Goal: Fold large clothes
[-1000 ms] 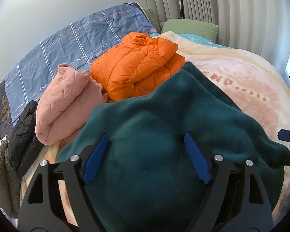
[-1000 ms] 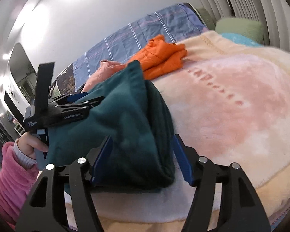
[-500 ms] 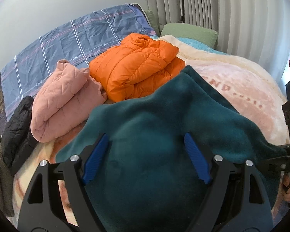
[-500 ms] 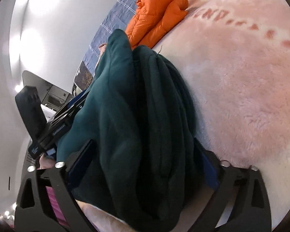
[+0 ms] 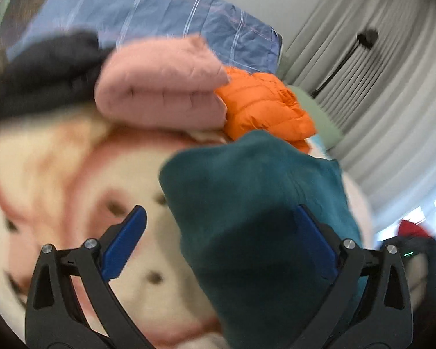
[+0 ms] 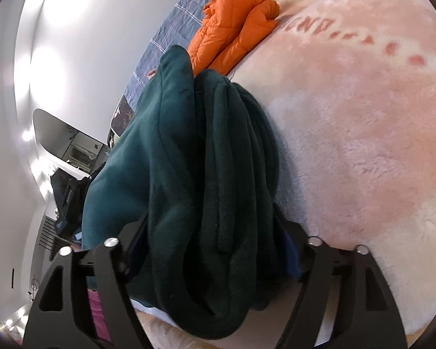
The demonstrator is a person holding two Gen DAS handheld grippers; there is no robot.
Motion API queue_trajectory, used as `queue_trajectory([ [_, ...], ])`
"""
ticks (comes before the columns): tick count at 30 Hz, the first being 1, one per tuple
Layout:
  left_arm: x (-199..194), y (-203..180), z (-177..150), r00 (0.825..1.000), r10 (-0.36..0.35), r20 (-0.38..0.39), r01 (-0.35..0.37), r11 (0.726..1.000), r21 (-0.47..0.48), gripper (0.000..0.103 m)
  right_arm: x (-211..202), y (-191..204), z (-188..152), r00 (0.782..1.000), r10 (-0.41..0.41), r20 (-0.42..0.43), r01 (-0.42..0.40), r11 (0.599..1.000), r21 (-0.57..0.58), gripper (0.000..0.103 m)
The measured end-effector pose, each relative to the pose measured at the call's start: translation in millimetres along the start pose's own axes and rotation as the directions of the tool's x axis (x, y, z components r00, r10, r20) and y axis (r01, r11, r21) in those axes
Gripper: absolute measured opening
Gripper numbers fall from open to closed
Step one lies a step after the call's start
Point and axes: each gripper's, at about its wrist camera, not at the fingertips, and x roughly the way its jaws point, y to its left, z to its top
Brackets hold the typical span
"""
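A folded dark teal fleece garment (image 6: 206, 180) stands bunched on edge on the pink plush blanket (image 6: 363, 122). My right gripper (image 6: 209, 250) has its jaws wide around the thick fold, pressing on both sides. In the left wrist view the same teal garment (image 5: 261, 209) lies against the right blue pad (image 5: 314, 241); the left pad (image 5: 125, 244) is free over the blanket. My left gripper (image 5: 218, 244) is open, with the garment only against one finger. This view is blurred by motion.
A folded orange puffer jacket (image 6: 232, 29) and a folded pink quilted jacket (image 5: 160, 87) lie beyond the teal garment. A black garment (image 5: 43, 75) lies left of them. A blue plaid sheet (image 5: 148, 14) and grey curtains (image 5: 378, 72) are behind.
My left gripper has swung left and tilted, so the teal garment no longer fills its jaws. My right gripper has kept its hold and the garment stands more upright.
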Motion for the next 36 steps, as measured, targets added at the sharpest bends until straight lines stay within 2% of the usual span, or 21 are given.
queue_trajectory([
  [2, 9, 8, -1, 0.997, -0.069, -0.022, 0.068, 0.996, -0.056, 0.101, 3, -2, 1, 1.0, 0.015, -0.001, -0.015, 1.0, 0.015, 0.083],
  [5, 28, 19, -2, 0.982, -0.183, -0.045, 0.176, 0.976, -0.129, 0.101, 5, -2, 2, 1.0, 0.023, -0.009, -0.023, 1.0, 0.017, 0.084],
  [7, 43, 25, -1, 0.961, -0.268, -0.062, 0.253, 0.95, -0.184, 0.101, 6, -1, 3, 0.999, 0.033, -0.015, -0.032, 0.999, 0.015, 0.081],
  [9, 51, 26, 0, 0.956, -0.288, -0.054, 0.273, 0.942, -0.195, 0.101, 5, 3, 4, 0.998, 0.06, -0.002, -0.06, 0.998, 0.01, 0.063],
  [12, 51, 15, 1, 0.959, -0.281, -0.027, 0.275, 0.95, -0.148, 0.101, 0, 18, 1, 0.999, 0.034, 0.04, -0.032, 0.998, -0.05, 0.054],
  [14, 44, 4, 3, 0.962, -0.273, -0.003, 0.271, 0.957, -0.104, 0.092, -8, 32, -1, 0.997, 0.037, 0.075, -0.029, 0.994, -0.101, 0.052],
  [16, 32, -20, 8, 0.964, -0.264, 0.022, 0.264, 0.964, -0.025, 0.087, -21, 42, 4, 0.991, 0.074, 0.111, -0.06, 0.99, -0.127, 0.051],
  [19, 14, -64, 24, 0.959, -0.278, 0.054, 0.274, 0.959, 0.065, 0.085, -47, 53, 20, 0.979, 0.13, 0.158, -0.103, 0.98, -0.169, 0.05],
  [22, 4, -115, 49, 0.946, -0.314, 0.081, 0.299, 0.94, 0.165, 0.085, -79, 63, 39, 0.968, 0.135, 0.211, -0.086, 0.971, -0.224, 0.05],
  [25, 16, -171, 74, 0.933, -0.351, 0.085, 0.32, 0.913, 0.251, 0.085, -106, 63, 62, 0.952, 0.116, 0.284, -0.045, 0.968, -0.246, 0.05],
  [28, 53, -229, 101, 0.915, -0.398, 0.063, 0.362, 0.881, 0.306, 0.085, -132, 50, 95, 0.922, 0.095, 0.376, -0.006, 0.973, -0.23, 0.05],
  [31, 98, -279, 129, 0.908, -0.416, 0.044, 0.378, 0.861, 0.341, 0.085, -147, 29, 138, 0.894, 0.071, 0.443, 0.015, 0.982, -0.187, 0.05],
  [36, 192, -353, 176, 0.932, -0.361, 0.02, 0.323, 0.856, 0.403, 0.083, -138, -25, 217, 0.854, 0.008, 0.52, 0.05, 0.994, -0.097, 0.05],
])
